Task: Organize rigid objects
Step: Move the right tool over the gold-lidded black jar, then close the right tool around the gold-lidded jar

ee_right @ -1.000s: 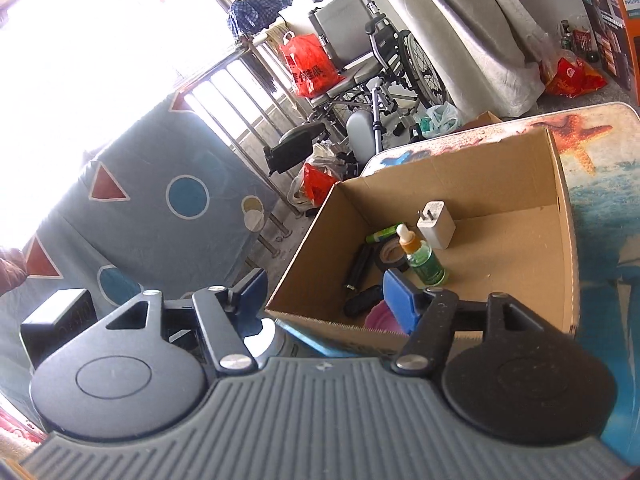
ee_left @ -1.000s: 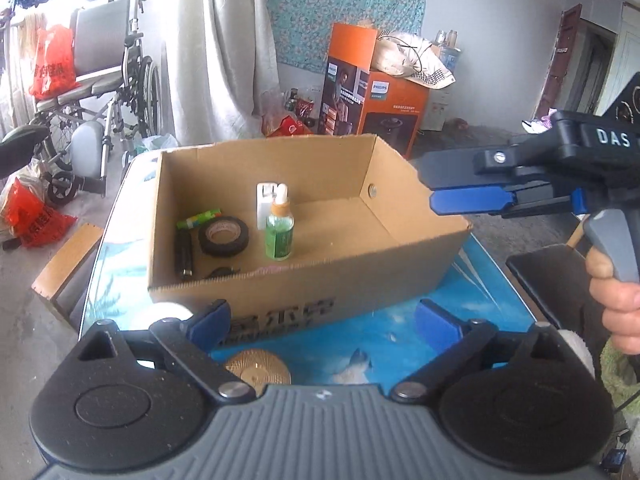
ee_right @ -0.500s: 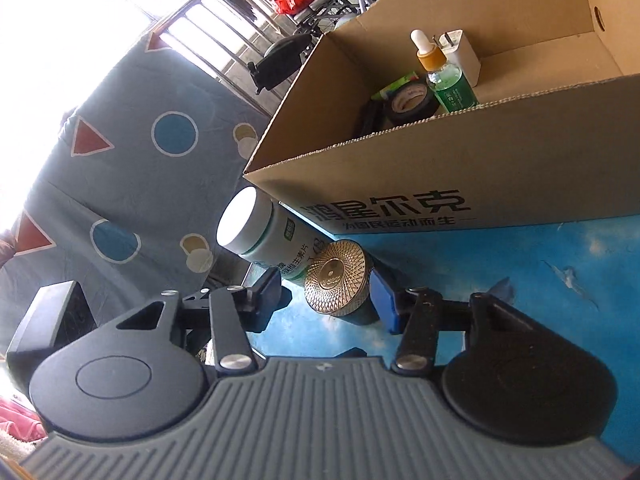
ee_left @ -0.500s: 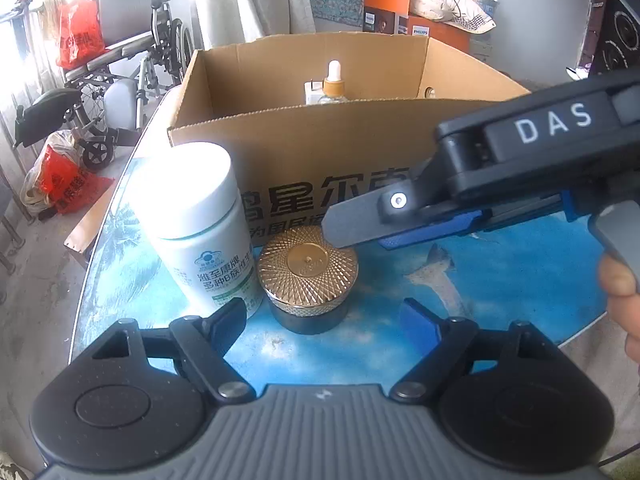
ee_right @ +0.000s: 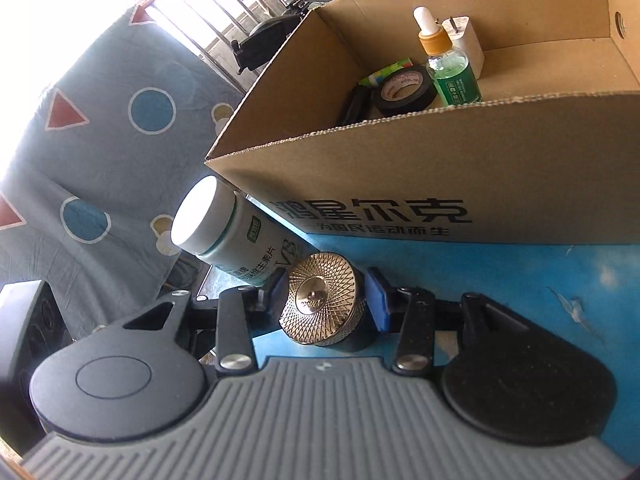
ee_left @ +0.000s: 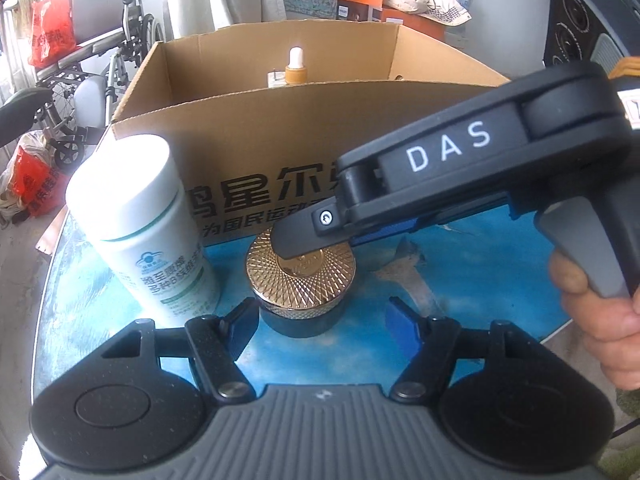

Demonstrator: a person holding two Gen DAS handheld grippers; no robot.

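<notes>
A jar with a gold patterned lid (ee_left: pixel 300 276) stands on the blue table in front of the cardboard box (ee_left: pixel 280 140), next to a white bottle (ee_left: pixel 140 232). My right gripper (ee_right: pixel 326 294) is shut on the jar (ee_right: pixel 320 300), one blue pad pressing on each side of the lid. Seen from the left wrist, its finger (ee_left: pixel 304 236) lies across the lid. My left gripper (ee_left: pixel 324 322) sits low just in front of the jar. Its jaws are closing with the jar's near edge between the tips, and the pads are not touching it.
Inside the box (ee_right: pixel 440 168) are a green dropper bottle (ee_right: pixel 448 68), a black tape roll (ee_right: pixel 404 90) and a white charger (ee_right: pixel 468 40). A person's hand (ee_left: pixel 600 300) holds the right gripper's handle. A wheelchair (ee_left: pixel 100 40) stands beyond the table's left edge, and a black speaker (ee_left: pixel 580 20) at the right.
Both grippers dropped from above the box to the table in front of it. The right jaws narrowed onto the gold-lidded jar. The left jaws also narrowed.
</notes>
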